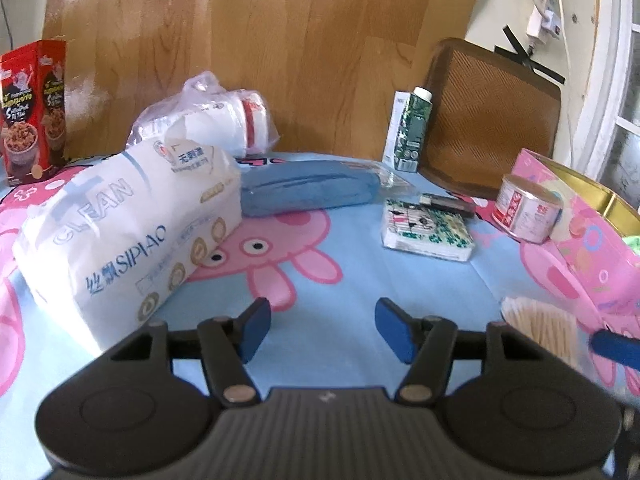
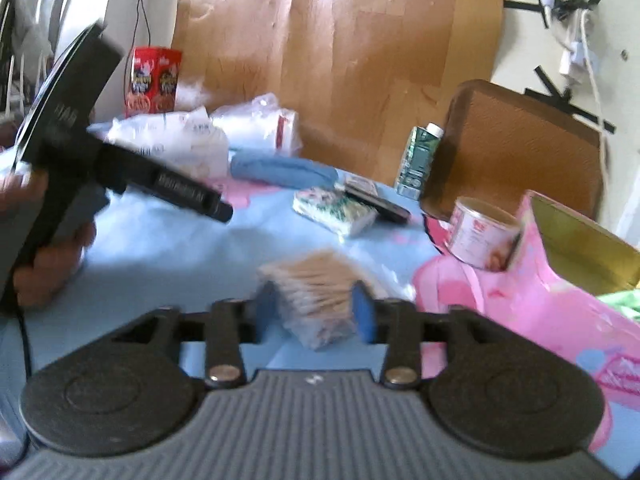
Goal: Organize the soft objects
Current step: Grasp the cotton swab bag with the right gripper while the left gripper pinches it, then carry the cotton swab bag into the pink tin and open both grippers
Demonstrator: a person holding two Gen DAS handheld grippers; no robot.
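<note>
My right gripper (image 2: pixel 316 312) is shut on a clear pack of cotton swabs (image 2: pixel 316 296), next to the pink bag (image 2: pixel 532 300); the pack also shows at the right edge of the left wrist view (image 1: pixel 540 328). My left gripper (image 1: pixel 322 328) is open and empty over the blue cartoon tablecloth (image 1: pixel 360 280). A big white tissue pack (image 1: pixel 120 232) lies to its left. A folded blue cloth (image 1: pixel 308 188) lies behind, and a small patterned tissue packet (image 1: pixel 428 232) sits to the right. A plastic bag of white rolls (image 1: pixel 212 120) lies at the back.
A red snack box (image 1: pixel 32 108) stands at the far left, a green carton (image 1: pixel 412 132) at the back, and a tin can (image 1: pixel 528 208) beside the pink bag (image 1: pixel 580 240). A brown chair back (image 1: pixel 492 120) is behind the table. A dark flat device (image 1: pixel 448 202) lies near the packet.
</note>
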